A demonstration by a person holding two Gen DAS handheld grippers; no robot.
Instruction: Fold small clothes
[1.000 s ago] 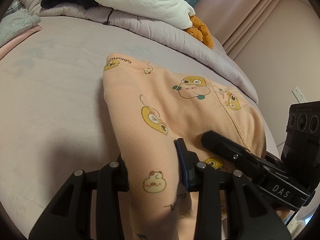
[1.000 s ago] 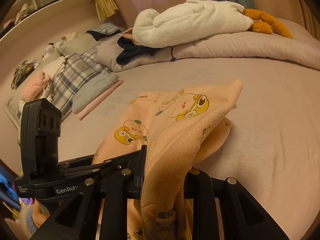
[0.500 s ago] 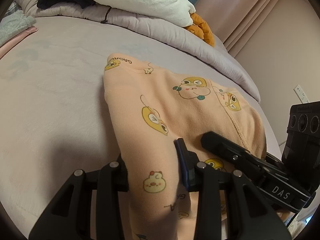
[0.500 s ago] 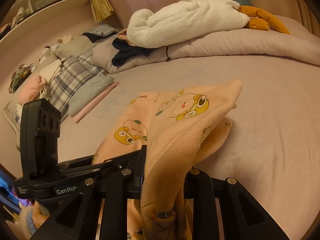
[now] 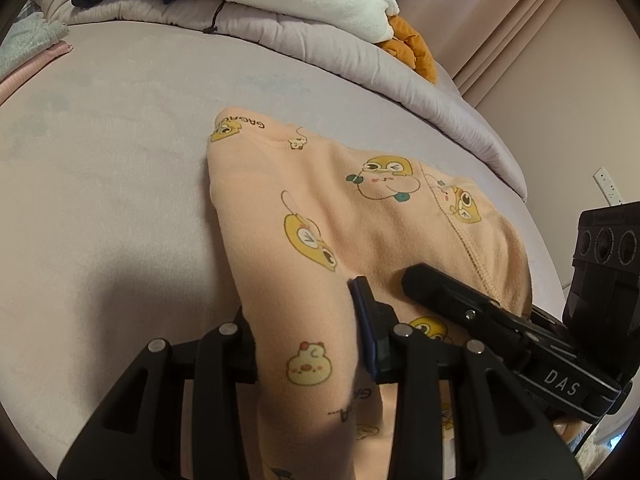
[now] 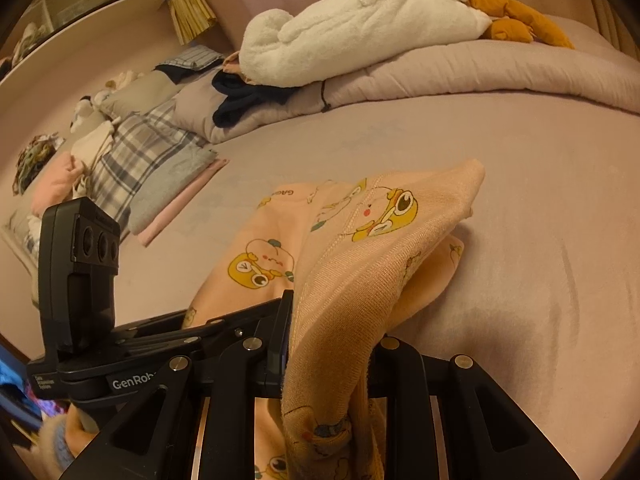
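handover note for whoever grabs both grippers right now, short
Left gripper: shut on the near edge of the peach pyjama garment.
Right gripper: shut on the same garment's near right edge, lifting it into a raised flap.
Garment: far part lies on the bed sheet, near part held up.
Done: both edges gripped.
Left: carry the near edge over to the far edge, lay it flat, release.

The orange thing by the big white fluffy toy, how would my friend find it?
Look at the rolled quilt along the bed's far edge. A long white plush lies on it, and the orange plush piece sits at its right end, the only rust-orange thing there.
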